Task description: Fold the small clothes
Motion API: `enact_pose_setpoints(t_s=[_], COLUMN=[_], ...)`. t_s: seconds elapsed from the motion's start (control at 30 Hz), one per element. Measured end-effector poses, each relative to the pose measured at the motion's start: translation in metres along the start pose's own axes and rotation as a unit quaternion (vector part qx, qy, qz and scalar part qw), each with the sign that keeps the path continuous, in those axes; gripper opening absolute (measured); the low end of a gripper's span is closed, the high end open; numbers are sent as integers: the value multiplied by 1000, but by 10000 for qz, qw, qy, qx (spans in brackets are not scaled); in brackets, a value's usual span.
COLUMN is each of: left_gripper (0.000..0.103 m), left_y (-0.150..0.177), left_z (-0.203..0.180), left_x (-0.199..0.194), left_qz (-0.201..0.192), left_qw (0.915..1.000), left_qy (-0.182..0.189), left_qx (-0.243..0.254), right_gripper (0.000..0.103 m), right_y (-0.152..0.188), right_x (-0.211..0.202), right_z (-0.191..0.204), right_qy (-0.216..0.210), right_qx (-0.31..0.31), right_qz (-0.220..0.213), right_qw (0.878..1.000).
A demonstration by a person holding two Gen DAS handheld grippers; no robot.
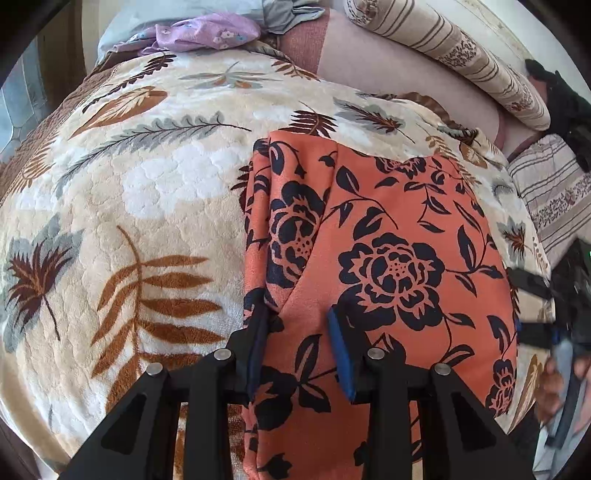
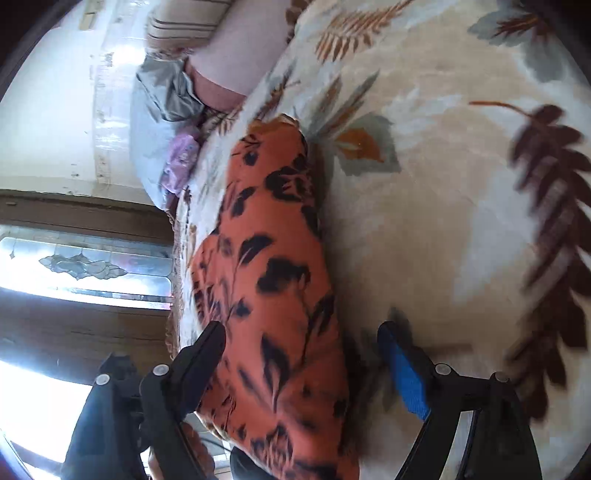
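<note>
An orange garment with a dark floral print (image 1: 388, 240) lies folded into a long shape on the leaf-patterned blanket (image 1: 129, 203). My left gripper (image 1: 297, 314) hovers over its near left part, jaws apart. The left finger stands at the garment's left edge, the blue pad (image 1: 341, 354) stands over the cloth, and neither presses it. In the right wrist view the garment (image 2: 273, 258) runs away between the wide-open jaws of my right gripper (image 2: 301, 328). Its blue pad (image 2: 404, 373) is well clear of the cloth, over the blanket (image 2: 461, 203). The picture is blurred.
A purple flowered cloth (image 1: 207, 31) and a grey-blue one (image 1: 288, 13) lie at the blanket's far end. Striped pillows (image 1: 443, 44) line the right side, with a black object (image 1: 565, 107) beyond them. A wooden door with patterned glass (image 2: 85, 266) stands past the bed's edge.
</note>
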State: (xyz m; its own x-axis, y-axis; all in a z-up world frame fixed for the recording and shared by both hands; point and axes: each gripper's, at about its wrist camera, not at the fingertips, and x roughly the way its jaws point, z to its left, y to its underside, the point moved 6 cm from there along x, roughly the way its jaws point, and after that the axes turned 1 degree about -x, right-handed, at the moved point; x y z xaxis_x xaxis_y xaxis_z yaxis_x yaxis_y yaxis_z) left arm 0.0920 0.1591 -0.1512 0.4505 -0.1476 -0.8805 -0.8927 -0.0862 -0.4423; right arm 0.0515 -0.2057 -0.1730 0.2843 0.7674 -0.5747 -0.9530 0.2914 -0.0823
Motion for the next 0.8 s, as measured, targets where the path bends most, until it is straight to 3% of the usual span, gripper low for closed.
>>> enact_pose_setpoints(t_s=[0.07, 0.17, 0.27, 0.37, 0.47, 0.53, 0.57, 0.6, 0.73, 0.77, 0.8], left_gripper=[36, 36, 37, 37, 37, 37, 37, 37, 37, 37, 37], left_y=[2, 4, 6, 7, 6, 6, 6, 6, 7, 7, 6], left_z=[-1, -3, 0, 3, 2, 1, 2, 2, 3, 2, 2], left_x=[-1, 1, 2, 1, 2, 2, 2, 2, 2, 2, 3], left_qz=[-13, -60, -161, -195, -195, -197, -195, -189, -219, -225, -222], left_qw=[9999, 9999, 9996, 9996, 9997, 9997, 9997, 9997, 9996, 9996, 9996], left_qy=[-53, 26, 30, 105, 104, 89, 96, 101, 132, 140, 113], left_qx=[136, 132, 224, 147, 133, 143, 130, 118, 114, 126, 132], right_gripper=[33, 32, 33, 43, 89, 91, 83, 38, 35, 35, 36], right_y=[-10, -7, -3, -14, -38, -56, -60, -61, -59, -61, -65], right_x=[9, 15, 11, 7, 1, 15, 30, 41, 36, 43, 48], right_z=[10, -4, -5, 0, 1, -3, -3, -1, 19, 7, -5], right_qy=[297, 574, 482, 341, 2, -61, -148, -99, 764, 943, 799], right_qx=[-438, -413, -454, -175, 195, 374, 370, 274, -798, -696, -428], right_qz=[126, 56, -19, 39, -286, -298, 32, 245, -74, -10, -48], right_qw=[9985, 9975, 9978, 9993, 9994, 9988, 9992, 9993, 9938, 9931, 9959])
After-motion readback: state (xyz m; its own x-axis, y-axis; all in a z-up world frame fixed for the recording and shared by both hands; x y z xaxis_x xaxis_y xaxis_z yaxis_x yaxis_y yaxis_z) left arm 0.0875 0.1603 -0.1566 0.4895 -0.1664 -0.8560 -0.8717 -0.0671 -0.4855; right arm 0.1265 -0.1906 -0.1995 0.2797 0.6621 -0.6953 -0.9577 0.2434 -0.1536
